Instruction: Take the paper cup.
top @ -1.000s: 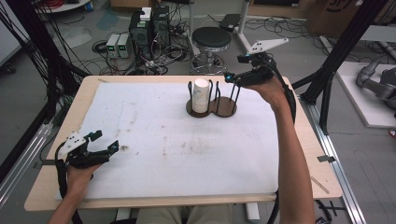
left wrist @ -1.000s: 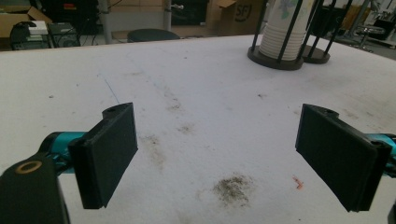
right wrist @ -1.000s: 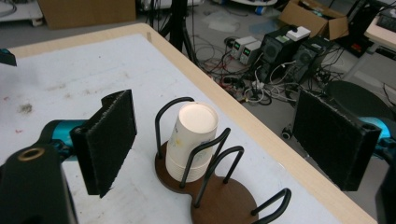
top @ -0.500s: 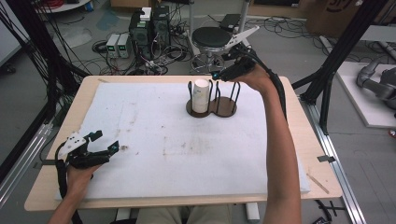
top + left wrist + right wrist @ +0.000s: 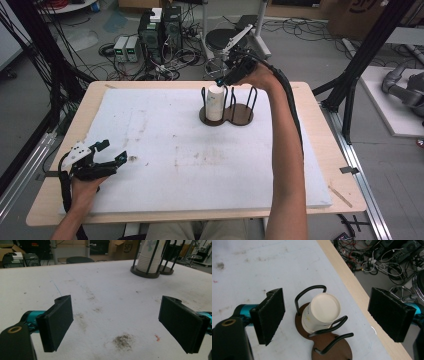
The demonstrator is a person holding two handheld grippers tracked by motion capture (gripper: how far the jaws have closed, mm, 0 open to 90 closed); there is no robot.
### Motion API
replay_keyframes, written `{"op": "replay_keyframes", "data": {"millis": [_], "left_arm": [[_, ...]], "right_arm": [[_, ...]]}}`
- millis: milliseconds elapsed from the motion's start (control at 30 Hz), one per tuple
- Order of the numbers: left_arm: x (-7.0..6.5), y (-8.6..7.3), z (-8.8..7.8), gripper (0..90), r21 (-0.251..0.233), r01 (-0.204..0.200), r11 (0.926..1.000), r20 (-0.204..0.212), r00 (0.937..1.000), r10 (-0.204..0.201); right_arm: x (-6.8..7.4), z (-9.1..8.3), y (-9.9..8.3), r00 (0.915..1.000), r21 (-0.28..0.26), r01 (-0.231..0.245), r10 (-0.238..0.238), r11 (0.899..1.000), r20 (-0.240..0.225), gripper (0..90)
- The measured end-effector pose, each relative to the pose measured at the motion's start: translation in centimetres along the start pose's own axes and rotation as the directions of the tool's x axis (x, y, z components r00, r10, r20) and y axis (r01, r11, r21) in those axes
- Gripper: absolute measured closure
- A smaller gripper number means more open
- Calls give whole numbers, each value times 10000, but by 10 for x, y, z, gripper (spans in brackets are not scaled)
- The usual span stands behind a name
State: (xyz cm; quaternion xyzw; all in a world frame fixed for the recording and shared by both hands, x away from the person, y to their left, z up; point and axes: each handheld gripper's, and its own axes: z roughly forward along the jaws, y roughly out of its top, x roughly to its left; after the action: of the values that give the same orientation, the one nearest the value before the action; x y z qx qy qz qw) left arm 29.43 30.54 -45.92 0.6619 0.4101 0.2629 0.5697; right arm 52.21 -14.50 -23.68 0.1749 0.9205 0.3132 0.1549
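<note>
On the wooden table [image 5: 310, 130], a white foam board [image 5: 200, 165] covers nearly the whole surface, stained with dark smudges toward the middle and near edge. Near the far edge, slightly right of centre, sits a dark double-ring cup holder [image 5: 227, 107] with black wire loops. Stack of white paper cups [image 5: 216, 101] stands upside down in its left ring, flat bottom facing up; right ring empty. In the left gripper view the same stack [image 5: 149, 257] is far off, upper right. Right gripper [image 5: 231, 76] hangs just above the cup stack, over the far edge, pointing down; the right gripper view looks straight down on the cup bottom [image 5: 324, 311], which lies between the jaws, jaws wide apart, pads clear of cup and wire. Left gripper [image 5: 107, 159] rests at the near left corner of the board, jaws spread apart, nothing between them but stained foam [image 5: 122, 341].
</note>
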Motion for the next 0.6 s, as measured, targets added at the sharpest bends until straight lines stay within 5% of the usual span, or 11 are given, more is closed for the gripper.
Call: {"op": "replay_keyframes", "data": {"millis": [600], "left_arm": [[0,0,0,120,-30,-22,10000,96,10000,23]], "right_arm": [[-9,29,9,9982,1265,300,-231,9915,-555,145]]}}
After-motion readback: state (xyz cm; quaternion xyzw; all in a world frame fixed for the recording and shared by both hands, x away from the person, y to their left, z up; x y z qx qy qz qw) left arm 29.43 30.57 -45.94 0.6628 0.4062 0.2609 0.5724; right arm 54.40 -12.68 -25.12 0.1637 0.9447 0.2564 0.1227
